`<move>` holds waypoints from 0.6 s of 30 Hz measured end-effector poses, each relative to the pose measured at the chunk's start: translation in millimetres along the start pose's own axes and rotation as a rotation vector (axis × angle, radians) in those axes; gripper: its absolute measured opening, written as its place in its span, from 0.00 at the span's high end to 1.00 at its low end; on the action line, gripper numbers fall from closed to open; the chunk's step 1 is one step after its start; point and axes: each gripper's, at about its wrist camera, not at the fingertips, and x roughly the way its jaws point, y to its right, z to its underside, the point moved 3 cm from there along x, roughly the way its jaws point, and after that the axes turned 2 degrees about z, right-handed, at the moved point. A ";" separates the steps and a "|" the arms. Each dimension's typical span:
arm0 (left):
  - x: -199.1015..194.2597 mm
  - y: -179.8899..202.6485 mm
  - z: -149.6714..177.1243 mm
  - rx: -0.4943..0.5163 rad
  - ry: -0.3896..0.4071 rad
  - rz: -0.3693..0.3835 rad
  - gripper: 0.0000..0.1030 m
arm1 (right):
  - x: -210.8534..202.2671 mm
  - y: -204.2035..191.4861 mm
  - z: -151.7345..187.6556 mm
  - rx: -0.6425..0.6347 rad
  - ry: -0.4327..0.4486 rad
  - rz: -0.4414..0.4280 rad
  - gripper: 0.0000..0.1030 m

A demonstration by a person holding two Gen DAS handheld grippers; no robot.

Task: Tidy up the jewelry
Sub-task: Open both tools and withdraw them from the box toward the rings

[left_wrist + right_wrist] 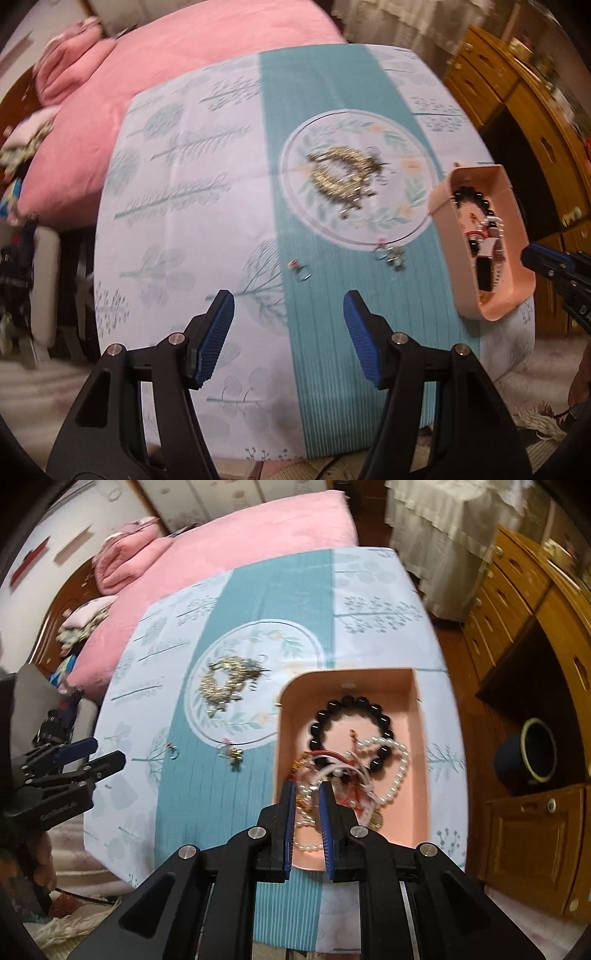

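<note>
Pinching a pearl strand (397, 775) over the pink tray (421, 760), right claw (307, 788); left claw (288, 306) spread.

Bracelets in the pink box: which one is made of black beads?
The black bead bracelet at the box's far end; the pearl strand nearer the right gripper is white.

The gold necklace pile (343, 177) is motion-blurred, can't pick out single chains. Right gripper's fingers (287, 823) cover part of the pearl strand (397, 775), so can't tell if they're pinching it.
</note>
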 end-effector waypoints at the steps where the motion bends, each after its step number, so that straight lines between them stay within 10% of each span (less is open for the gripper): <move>1: 0.4 -3.8 4.2 -0.020 -0.004 -0.005 0.43 | 0.4 -3.0 -1.1 -0.016 -0.003 -0.010 0.88; 18: 31.3 -25.0 53.3 -0.186 -0.066 0.024 0.43 | 36.6 -79.8 -8.3 -0.268 -0.050 -0.176 0.88</move>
